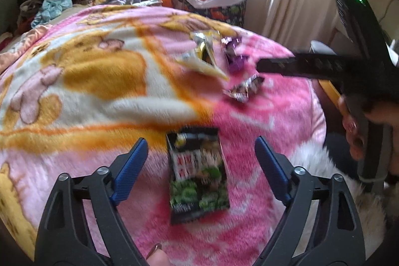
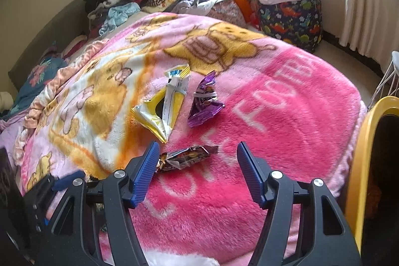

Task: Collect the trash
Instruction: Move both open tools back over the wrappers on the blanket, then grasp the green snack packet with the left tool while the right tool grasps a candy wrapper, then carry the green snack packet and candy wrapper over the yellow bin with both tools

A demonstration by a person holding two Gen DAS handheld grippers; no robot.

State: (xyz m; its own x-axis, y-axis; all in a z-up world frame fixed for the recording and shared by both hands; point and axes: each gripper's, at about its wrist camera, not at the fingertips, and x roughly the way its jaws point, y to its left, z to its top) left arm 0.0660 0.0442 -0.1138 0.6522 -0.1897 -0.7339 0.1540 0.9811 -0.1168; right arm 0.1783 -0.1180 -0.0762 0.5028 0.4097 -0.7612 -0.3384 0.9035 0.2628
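Although four wrappers lie loose on the pink blanket (image 2: 286, 116), none is held yet, so the collecting seems barely begun. A dark green-printed packet (image 1: 198, 175) lies flat between the spread fingers of the left gripper (image 1: 201, 167), untouched. In the right view a crumpled brown wrapper (image 2: 185, 157) sits just beside that gripper's left finger, toward nine o'clock; the right gripper (image 2: 198, 175) is wide open and empty too. Beyond, at twelve o'clock, a yellow packet (image 2: 162, 110) and a purple wrapper (image 2: 203, 102) lie close together. A yellow-rimmed bin (image 2: 366, 153) at three o'clock may be the destination.
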